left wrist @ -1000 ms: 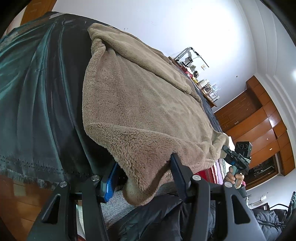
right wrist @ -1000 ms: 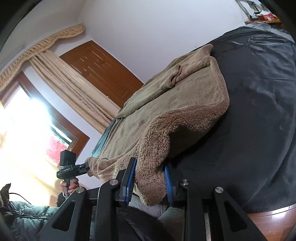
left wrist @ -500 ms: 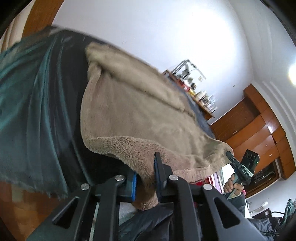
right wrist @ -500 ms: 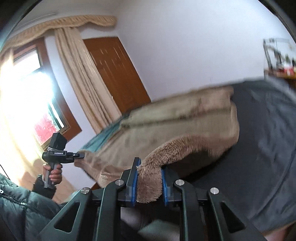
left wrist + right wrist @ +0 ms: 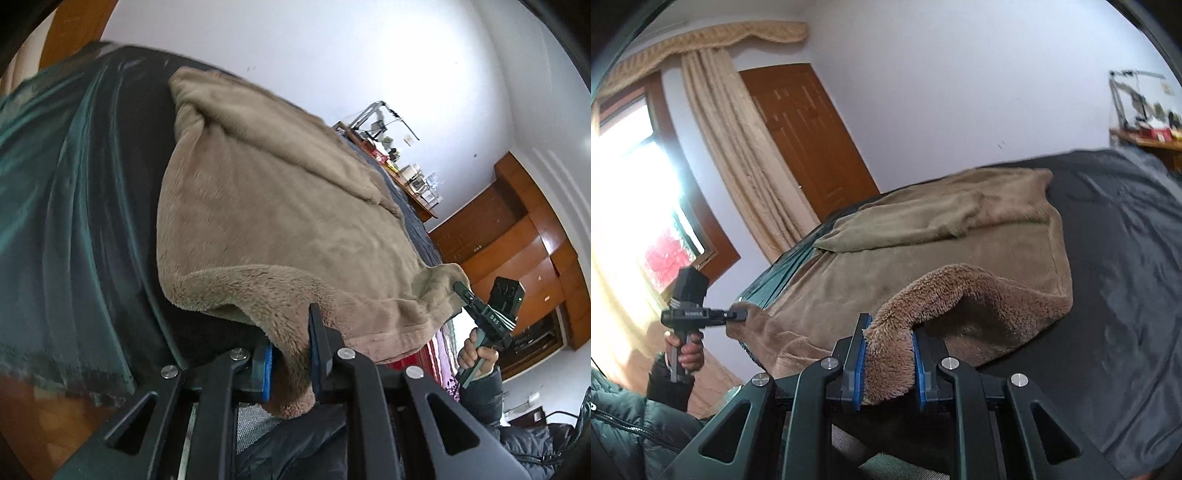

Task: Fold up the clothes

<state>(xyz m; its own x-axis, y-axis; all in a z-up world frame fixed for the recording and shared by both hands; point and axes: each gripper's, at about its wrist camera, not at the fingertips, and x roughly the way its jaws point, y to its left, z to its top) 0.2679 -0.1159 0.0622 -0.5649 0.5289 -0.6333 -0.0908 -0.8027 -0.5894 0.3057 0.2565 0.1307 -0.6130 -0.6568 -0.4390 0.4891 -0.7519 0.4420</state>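
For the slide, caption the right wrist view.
Right gripper clamps a fleece corner; left gripper holds another.

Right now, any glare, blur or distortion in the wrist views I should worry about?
Right wrist view: window blown out at left, shelf smeared. Left wrist view: teal cover motion-blurred, strong fisheye bending on the walls. The fleece garment stays readable in both.

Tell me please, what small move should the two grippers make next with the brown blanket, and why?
Probably lift both corners and carry them toward the far edge: the left gripper and right gripper each pinch a near corner of the blanket, which lies flat on the bed.
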